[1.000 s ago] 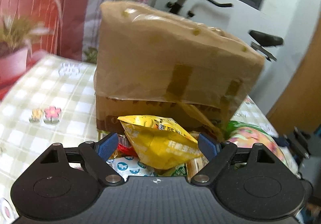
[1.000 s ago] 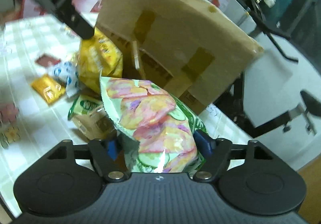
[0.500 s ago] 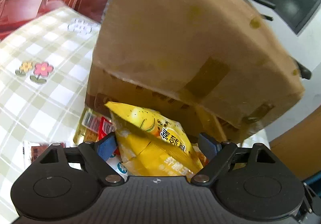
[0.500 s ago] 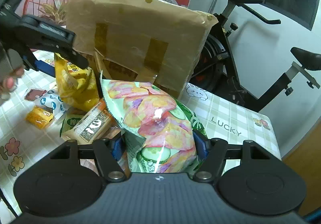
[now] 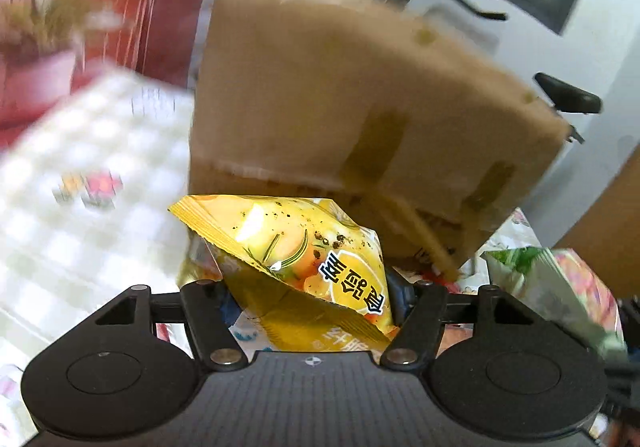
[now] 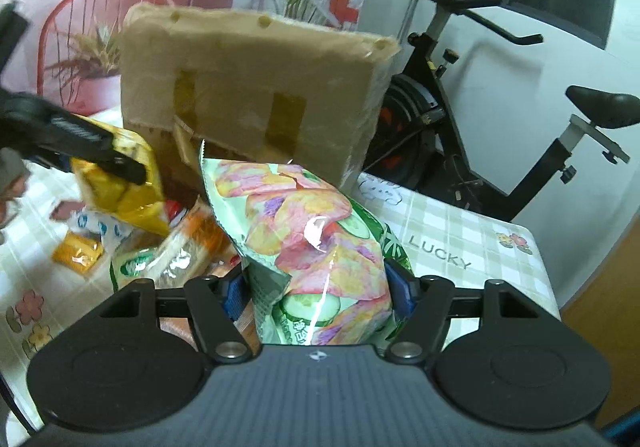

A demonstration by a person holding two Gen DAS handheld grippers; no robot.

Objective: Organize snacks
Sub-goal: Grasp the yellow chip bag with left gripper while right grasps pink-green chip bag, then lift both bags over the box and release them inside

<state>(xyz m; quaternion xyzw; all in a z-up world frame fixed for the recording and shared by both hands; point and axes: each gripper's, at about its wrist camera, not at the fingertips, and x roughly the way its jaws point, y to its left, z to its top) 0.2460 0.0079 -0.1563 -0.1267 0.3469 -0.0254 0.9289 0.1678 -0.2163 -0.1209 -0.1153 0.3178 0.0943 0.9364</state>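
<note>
**Both claws loaded before the cardboard box**

The left claw [image 5: 310,297] pinched a yellow chip bag [image 5: 304,259], crumpled, its long axis pointing forward at the cardboard box [image 5: 352,119]. The right claw [image 6: 318,287] pinched a green cucumber chip bag [image 6: 316,247], puffed and glossy, likewise aimed boxward. The box stood directly ahead of both, toward the tabletop's [image 6: 460,231] far edge, its flap raised. The left claw appeared nearer. Loose snack packets [image 6: 160,247] lay at the box's foot.
</note>
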